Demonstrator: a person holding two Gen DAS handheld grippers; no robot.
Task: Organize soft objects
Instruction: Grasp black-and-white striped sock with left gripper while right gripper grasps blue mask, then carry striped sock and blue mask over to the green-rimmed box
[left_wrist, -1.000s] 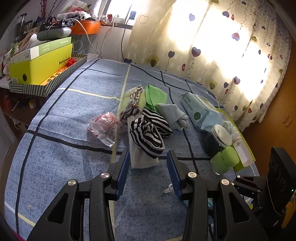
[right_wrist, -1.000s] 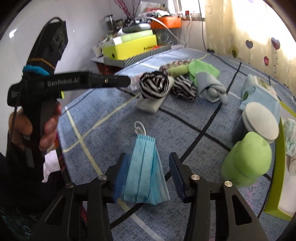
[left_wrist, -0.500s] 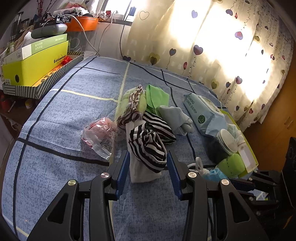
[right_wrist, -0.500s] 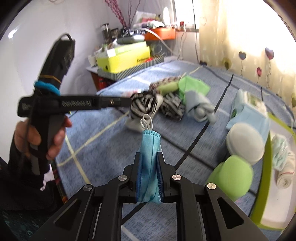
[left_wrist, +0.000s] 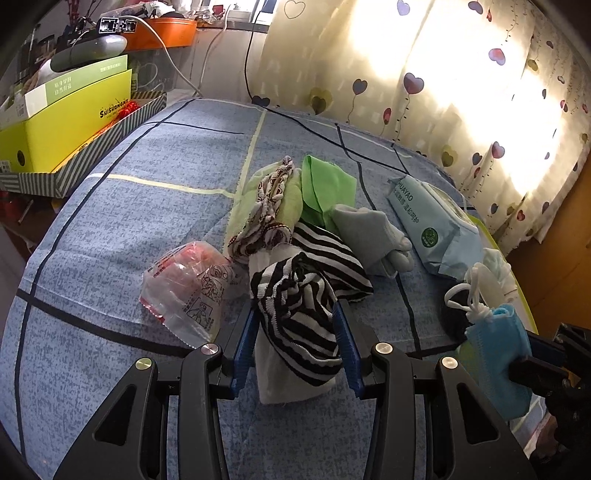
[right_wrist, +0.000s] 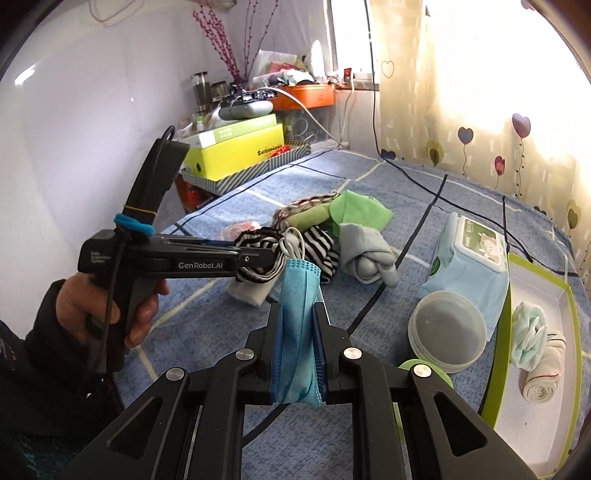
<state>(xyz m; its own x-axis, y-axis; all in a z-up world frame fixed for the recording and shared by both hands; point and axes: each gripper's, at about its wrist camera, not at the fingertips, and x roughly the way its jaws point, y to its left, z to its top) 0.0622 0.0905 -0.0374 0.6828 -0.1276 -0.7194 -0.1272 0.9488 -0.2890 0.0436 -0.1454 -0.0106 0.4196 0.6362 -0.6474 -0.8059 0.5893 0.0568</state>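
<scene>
The left gripper (left_wrist: 297, 332) stands open around the striped sock (left_wrist: 299, 314) on the bed (left_wrist: 110, 221); closing low could snag the sheet; the right gripper (right_wrist: 298, 354), jaws just closed, pinches the mask (right_wrist: 299, 317), whose loops (right_wrist: 293, 243) might catch; only the right view shows the tray (right_wrist: 502, 354).

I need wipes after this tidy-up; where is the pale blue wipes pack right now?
In the right wrist view the wipes pack lies on the bed at right, between the grey sock and the green-rimmed tray.
</scene>
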